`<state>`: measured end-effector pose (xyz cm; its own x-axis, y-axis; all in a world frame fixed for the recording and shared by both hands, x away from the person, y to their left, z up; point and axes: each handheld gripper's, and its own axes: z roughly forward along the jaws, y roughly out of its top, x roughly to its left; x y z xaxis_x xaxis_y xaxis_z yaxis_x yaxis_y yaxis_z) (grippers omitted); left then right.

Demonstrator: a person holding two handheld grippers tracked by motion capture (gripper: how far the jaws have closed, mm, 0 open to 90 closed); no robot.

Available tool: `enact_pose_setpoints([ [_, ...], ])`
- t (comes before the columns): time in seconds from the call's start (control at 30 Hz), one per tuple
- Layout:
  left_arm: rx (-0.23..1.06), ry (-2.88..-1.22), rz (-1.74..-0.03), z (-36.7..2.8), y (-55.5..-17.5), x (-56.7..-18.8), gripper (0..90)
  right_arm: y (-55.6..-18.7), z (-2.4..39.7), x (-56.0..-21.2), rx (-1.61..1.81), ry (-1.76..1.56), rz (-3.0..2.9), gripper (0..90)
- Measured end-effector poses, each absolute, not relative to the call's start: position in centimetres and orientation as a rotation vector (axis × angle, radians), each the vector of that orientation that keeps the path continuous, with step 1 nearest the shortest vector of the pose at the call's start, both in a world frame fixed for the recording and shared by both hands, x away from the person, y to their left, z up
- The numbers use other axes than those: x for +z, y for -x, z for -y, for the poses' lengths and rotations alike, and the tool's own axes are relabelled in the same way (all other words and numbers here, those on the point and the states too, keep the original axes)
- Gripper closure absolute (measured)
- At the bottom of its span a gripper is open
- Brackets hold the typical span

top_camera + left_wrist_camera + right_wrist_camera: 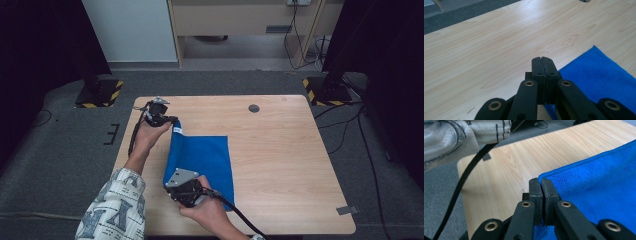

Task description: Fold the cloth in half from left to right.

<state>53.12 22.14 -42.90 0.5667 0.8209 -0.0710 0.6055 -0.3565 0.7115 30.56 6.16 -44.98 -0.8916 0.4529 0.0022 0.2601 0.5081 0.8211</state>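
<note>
One pale wooden table (pixel 280 150), grey carpet (pixel 65 150)

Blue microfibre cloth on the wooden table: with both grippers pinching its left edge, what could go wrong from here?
1. The left gripper pinches only the far corner of the blue microfibre cloth; it might slip free.
2. The right gripper also bites close to the edge, so an uneven pull could skew the fold.
3. The near end lies close to the light wooden table edge and could slide off.
</note>
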Motion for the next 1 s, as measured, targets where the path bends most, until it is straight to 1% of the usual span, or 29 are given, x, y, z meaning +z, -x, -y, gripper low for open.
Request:
enact_pose_setpoints([
  [0.03, 0.386, -2.091, -1.131, -21.6, -53.2, -43.0, 89.5, -30.6, -5.1, -45.0, 1.33, -0.634, -2.529, 88.2],
  [0.47, 0.327, -2.116, -1.071, -15.6, -53.7, -44.3, 89.5, -30.0, -0.8, -46.3, 1.292, -0.705, -2.512, 88.1],
  [0.73, 0.3, -2.135, -1.052, -13.4, -53.6, -45.2, 89.4, -29.7, 1.4, -47.3, 1.269, -0.759, -2.5, 88.0],
  [1.0, 0.291, -2.144, -1.054, -12.0, -53.8, -45.8, 89.3, -29.5, 2.7, -47.7, 1.243, -0.785, -2.484, 87.7],
])
